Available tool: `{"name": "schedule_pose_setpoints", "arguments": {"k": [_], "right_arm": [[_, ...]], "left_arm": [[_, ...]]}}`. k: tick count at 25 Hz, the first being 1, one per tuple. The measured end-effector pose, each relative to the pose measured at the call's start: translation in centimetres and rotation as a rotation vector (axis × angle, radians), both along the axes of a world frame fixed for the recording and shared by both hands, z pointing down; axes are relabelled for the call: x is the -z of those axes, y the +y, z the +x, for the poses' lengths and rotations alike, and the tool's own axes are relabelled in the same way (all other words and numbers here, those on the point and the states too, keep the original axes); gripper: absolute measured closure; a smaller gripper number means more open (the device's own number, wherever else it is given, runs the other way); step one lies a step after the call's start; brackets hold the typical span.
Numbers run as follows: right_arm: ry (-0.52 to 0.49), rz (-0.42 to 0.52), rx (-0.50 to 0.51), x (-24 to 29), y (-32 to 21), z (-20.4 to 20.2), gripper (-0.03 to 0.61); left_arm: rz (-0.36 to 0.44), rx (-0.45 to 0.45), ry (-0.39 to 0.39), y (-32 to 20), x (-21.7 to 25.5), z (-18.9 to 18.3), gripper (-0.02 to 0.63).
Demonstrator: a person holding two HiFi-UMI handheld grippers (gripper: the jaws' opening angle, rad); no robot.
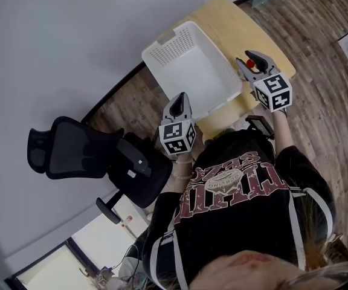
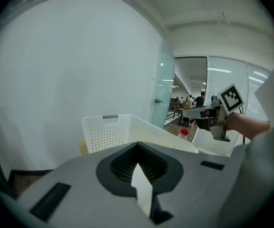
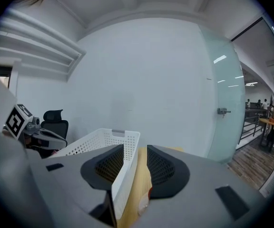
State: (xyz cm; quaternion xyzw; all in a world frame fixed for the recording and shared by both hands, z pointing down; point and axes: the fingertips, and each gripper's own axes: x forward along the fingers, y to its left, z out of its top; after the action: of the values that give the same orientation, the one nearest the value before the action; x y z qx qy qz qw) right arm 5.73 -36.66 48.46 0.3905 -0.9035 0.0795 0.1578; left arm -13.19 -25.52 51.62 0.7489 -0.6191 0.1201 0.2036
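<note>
White basket [image 1: 198, 71] fills the table [image 1: 222, 17]; my left gripper [image 1: 179, 99] hangs at its near rim, jaws together, empty. My right gripper [image 1: 254, 58], jaws slightly parted, hovers over the red-capped bottle [image 2: 183, 133] alongside, seemingly aligning.

Left claw [image 1: 179, 98] shut, held close to body. Right claw [image 1: 250, 58] narrowly parted, held farther forward.

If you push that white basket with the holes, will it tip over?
The white basket probably feels light: its walls are thin plastic full of holes, and it looks empty. It is wide and low, so a push would likely slide it along the smooth wooden table, not tip it. Its walls may flex if squeezed.
</note>
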Motion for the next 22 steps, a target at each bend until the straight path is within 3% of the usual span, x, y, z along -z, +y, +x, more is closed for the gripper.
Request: {"name": "schedule_pose_setpoints", "arguments": {"k": [22], "right_arm": [[-0.029, 0.024, 0.217, 1.6, 3.4, -8.6, 0.522]], "left_arm": [[0.003, -0.003, 0.018, 0.1, 0.0, -0.1, 0.568]]}}
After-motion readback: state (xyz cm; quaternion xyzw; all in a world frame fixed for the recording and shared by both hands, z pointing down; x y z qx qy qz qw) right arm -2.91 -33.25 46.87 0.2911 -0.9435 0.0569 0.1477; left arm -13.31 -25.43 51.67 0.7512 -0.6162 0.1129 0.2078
